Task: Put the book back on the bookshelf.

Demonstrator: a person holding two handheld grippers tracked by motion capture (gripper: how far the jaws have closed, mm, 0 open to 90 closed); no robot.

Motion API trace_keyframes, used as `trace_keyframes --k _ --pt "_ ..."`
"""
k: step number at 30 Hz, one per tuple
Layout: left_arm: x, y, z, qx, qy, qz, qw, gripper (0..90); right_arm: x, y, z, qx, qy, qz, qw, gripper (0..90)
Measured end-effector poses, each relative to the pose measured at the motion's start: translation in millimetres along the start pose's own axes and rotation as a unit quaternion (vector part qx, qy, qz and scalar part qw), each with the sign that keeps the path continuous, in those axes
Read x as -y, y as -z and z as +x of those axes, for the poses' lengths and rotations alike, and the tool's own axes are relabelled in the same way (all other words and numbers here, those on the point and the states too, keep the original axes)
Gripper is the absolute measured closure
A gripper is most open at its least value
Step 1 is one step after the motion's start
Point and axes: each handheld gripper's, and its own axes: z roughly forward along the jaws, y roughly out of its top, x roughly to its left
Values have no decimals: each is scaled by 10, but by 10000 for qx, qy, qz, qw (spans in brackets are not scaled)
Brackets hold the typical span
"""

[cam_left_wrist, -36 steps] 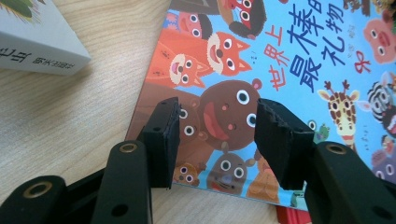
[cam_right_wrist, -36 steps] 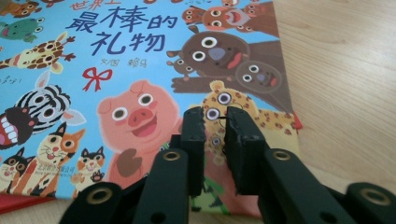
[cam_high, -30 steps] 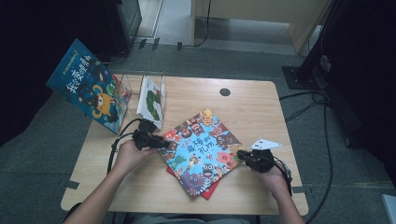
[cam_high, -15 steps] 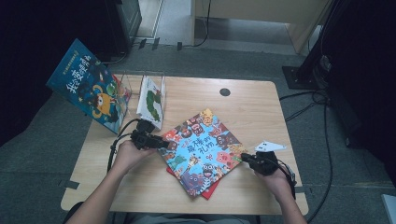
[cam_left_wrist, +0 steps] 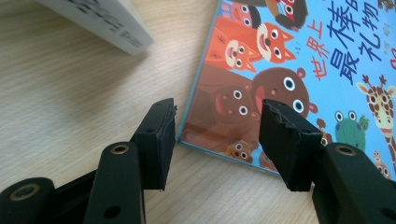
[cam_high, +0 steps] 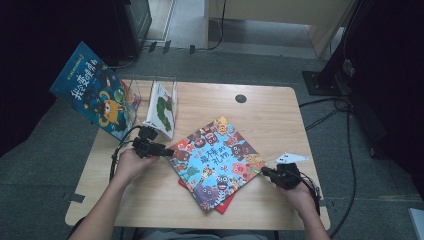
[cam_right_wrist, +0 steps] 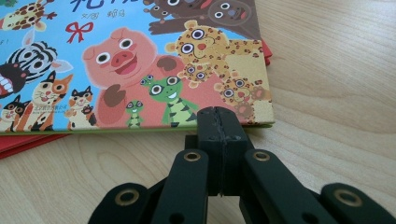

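The blue animal picture book (cam_high: 216, 159) is laid flat mid-counter (cam_high: 270, 110), stacked on a red book (cam_high: 226, 204) that's mostly hidden underneath. The left hand-held gripper (cam_left_wrist: 217, 122) is spread wide around the book's corner, jaws just opening, pads not pressing. The right hand-held gripper (cam_right_wrist: 219, 122) is clamped fully closed on nothing, tips right at the book's edge.

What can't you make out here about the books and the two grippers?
- Red book: cover hidden under the animal picture book, high view.
- Right gripper: jaws shut at that book's edge; contact hidden by the jaws themselves.
- Left gripper: jaws just opening; corner between, pads apart.
- Book rack: transparent, blurred.
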Motion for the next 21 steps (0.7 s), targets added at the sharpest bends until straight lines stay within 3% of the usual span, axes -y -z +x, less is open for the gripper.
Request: trace_keyframes --k 13,21 --pt "17 -43 -36 62 -71 210 9997 476 -15 -13 -55 -16 -100 -68 9999 895" --pt "125 -9 -82 301 108 229 9992 479 -47 -48 -155 6 -307 -156 9994 884"
